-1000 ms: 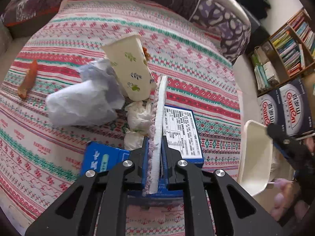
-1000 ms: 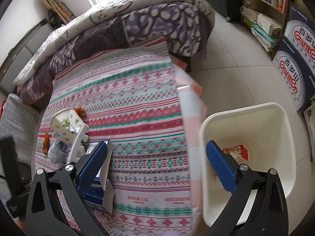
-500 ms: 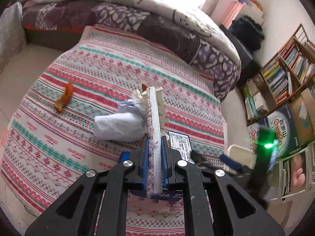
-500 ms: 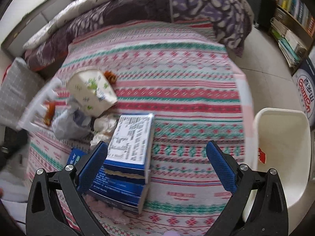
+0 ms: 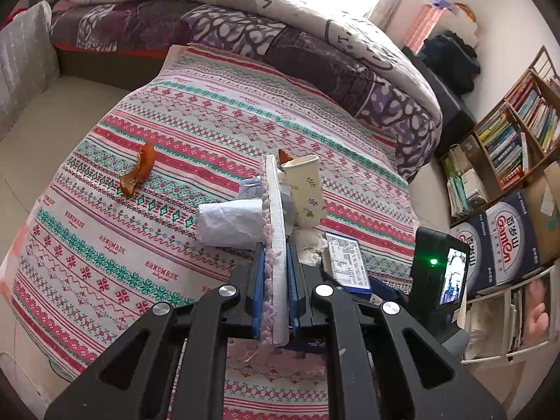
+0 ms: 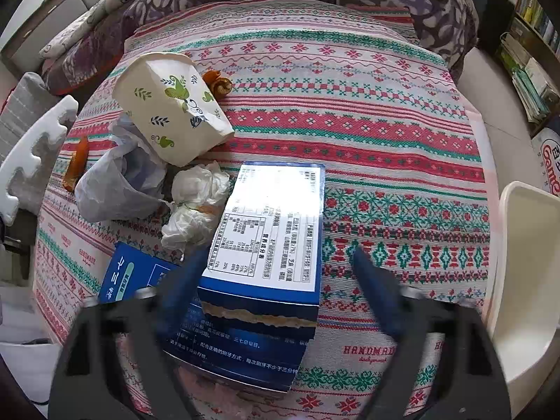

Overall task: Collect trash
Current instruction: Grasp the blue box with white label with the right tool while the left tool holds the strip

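Note:
My left gripper (image 5: 274, 266) is shut on a flat white foam piece (image 5: 274, 203), held edge-on above the striped bedspread (image 5: 147, 245); the same notched foam piece (image 6: 31, 154) shows at the far left of the right wrist view. My right gripper (image 6: 280, 287) points down over a blue box with a white label (image 6: 273, 224). Its jaws are closing with the box between them, and the right finger (image 6: 374, 297) is still apart from the box. Beside the box lie crumpled tissue (image 6: 196, 203), a leaf-printed paper cup (image 6: 171, 105), a grey plastic bag (image 6: 115, 182) and another blue box (image 6: 133, 276).
Two orange peels lie on the bedspread, one (image 6: 218, 82) by the cup and one (image 6: 77, 164) at the left. A white bin (image 6: 525, 262) stands on the floor off the bed's right side. A purple quilt (image 5: 245, 31) is piled at the bed's far end. Bookshelves (image 5: 514, 133) stand right.
My right gripper swung from above the white bin to above the blue box, and its jaws have narrowed. My left gripper rose and drew back from the pile with the foam piece.

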`<move>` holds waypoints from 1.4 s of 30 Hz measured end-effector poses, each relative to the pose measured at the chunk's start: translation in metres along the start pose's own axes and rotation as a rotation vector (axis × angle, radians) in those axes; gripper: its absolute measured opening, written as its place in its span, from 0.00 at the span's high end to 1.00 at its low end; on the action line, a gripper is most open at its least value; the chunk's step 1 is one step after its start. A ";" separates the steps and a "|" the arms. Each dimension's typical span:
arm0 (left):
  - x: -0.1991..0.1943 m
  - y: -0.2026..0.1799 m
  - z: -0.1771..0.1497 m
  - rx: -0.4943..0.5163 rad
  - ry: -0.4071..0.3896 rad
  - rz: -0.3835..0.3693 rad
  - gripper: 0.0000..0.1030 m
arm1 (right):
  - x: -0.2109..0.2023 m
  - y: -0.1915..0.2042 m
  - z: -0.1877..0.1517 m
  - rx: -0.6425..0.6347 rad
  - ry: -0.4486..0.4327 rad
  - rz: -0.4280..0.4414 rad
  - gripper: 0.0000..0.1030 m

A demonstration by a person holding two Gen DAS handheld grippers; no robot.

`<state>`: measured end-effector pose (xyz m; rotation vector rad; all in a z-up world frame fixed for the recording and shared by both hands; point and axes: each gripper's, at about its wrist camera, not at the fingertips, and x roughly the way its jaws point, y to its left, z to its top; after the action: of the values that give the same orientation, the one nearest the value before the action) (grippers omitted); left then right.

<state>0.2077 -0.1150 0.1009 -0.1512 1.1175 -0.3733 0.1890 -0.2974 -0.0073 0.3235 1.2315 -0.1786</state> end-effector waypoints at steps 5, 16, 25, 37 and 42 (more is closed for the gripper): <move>-0.001 -0.001 0.002 -0.002 -0.016 0.007 0.89 | -0.014 0.001 0.002 -0.019 -0.056 0.019 0.47; -0.018 -0.019 0.005 0.024 -0.141 0.044 0.88 | -0.077 -0.009 0.010 -0.012 -0.272 0.039 0.47; -0.028 -0.039 0.004 0.060 -0.251 0.096 0.88 | -0.114 -0.037 0.009 0.038 -0.425 0.003 0.47; -0.018 -0.087 -0.009 0.160 -0.282 0.094 0.88 | -0.144 -0.067 -0.003 0.019 -0.510 -0.080 0.46; -0.014 -0.109 -0.017 0.202 -0.280 0.072 0.88 | -0.154 -0.088 -0.007 0.039 -0.515 -0.101 0.46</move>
<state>0.1638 -0.2099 0.1383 0.0156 0.8019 -0.3860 0.1059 -0.3838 0.1229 0.2294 0.7346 -0.3504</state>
